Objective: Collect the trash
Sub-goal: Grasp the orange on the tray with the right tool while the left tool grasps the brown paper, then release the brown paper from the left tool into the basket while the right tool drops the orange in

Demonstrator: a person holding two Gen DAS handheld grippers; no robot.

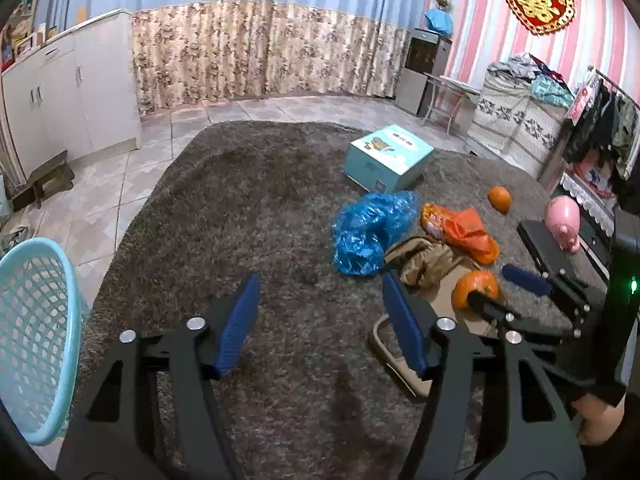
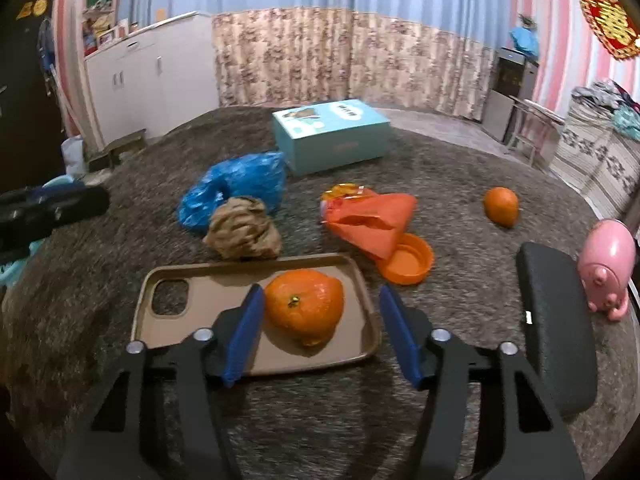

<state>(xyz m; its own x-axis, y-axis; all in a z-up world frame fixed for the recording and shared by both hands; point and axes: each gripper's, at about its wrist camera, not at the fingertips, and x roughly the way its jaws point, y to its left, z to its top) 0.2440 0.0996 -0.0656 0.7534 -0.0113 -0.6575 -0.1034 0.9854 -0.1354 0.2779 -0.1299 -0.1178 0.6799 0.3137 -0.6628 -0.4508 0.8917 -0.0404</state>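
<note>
In the right wrist view the right tool (image 2: 320, 332) hovers low over the grey shag carpet (image 2: 460, 176), its blue fingers (image 2: 244, 332) spread wide apart with nothing between the pads. Just ahead of it, at lower centre, lies a tan phone case (image 2: 200, 292) face up, and an orange (image 2: 305, 306) sits inside the case, close to the left finger but seemingly not touched by it. Behind the case rests a crumpled brown paper ball (image 2: 243, 229), and behind that, touching it, a crumpled blue plastic bag (image 2: 232, 188). At centre right an orange plastic bag (image 2: 372, 220) lies partly over an orange lid (image 2: 410, 262). A second orange (image 2: 501, 206) sits alone farther right. A light-blue cardboard box (image 2: 332, 136) stands at upper centre, a pink piggy bank (image 2: 608, 270) at the right edge, and a black pad (image 2: 556, 328), perhaps a chair armrest, beside it.

In the left wrist view the left tool (image 1: 320, 324) is also held wide apart and empty, above bare carpet at lower centre. A turquoise mesh basket (image 1: 36, 340) stands at the left edge of the frame, well apart from the trash pile at centre right.
</note>
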